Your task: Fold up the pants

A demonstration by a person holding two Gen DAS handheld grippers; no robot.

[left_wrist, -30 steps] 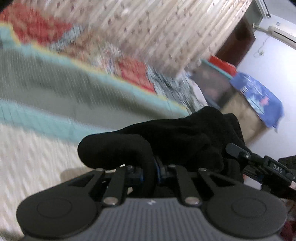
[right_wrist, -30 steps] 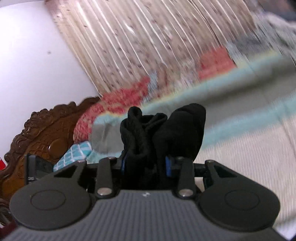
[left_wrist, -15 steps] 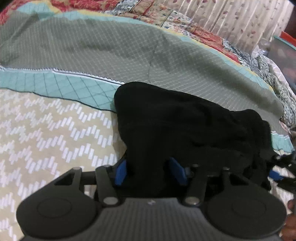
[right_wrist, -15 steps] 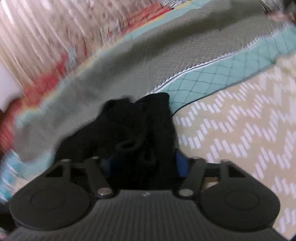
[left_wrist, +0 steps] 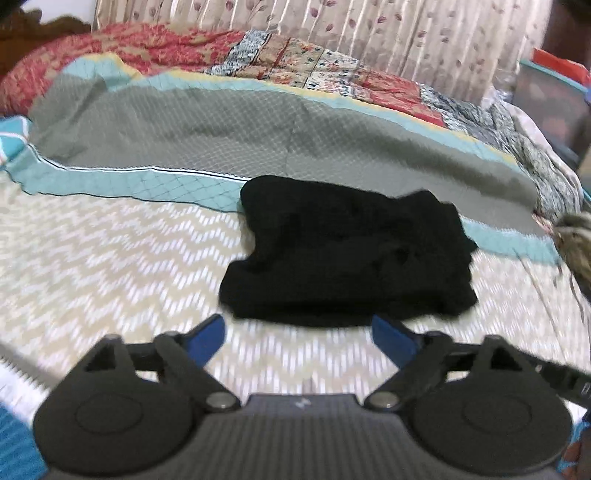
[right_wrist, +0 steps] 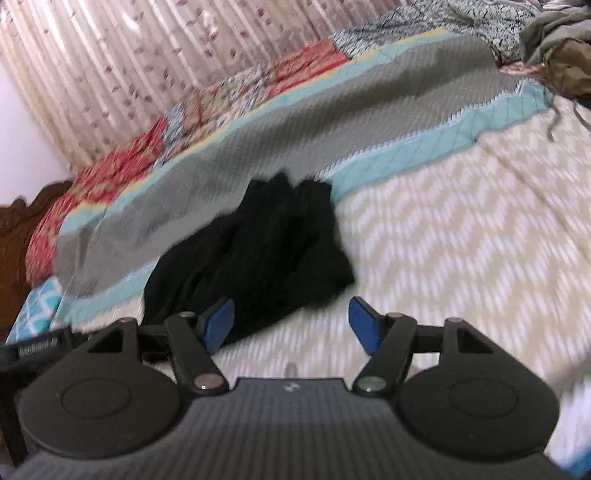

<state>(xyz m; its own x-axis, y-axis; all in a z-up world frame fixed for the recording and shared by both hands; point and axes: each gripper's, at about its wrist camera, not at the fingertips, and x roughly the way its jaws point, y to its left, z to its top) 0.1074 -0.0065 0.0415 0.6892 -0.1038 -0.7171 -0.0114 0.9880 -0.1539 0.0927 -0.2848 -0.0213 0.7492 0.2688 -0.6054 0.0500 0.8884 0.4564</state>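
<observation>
A bed (left_wrist: 110, 258) with zigzag cover, grey-teal blanket (left_wrist: 221, 140) and patchwork quilt (left_wrist: 332, 70) fronts floral curtains (left_wrist: 406, 33).

Black pants (left_wrist: 351, 251) lie on a cream-and-white zigzag bedsheet (left_wrist: 110, 258). Grey diamond-quilted blanket (left_wrist: 221, 125), teal border. Red floral patchwork quilt (left_wrist: 155, 48), beige leaf-print curtain (left_wrist: 406, 33). Blue pads (right_wrist: 218, 325).
</observation>
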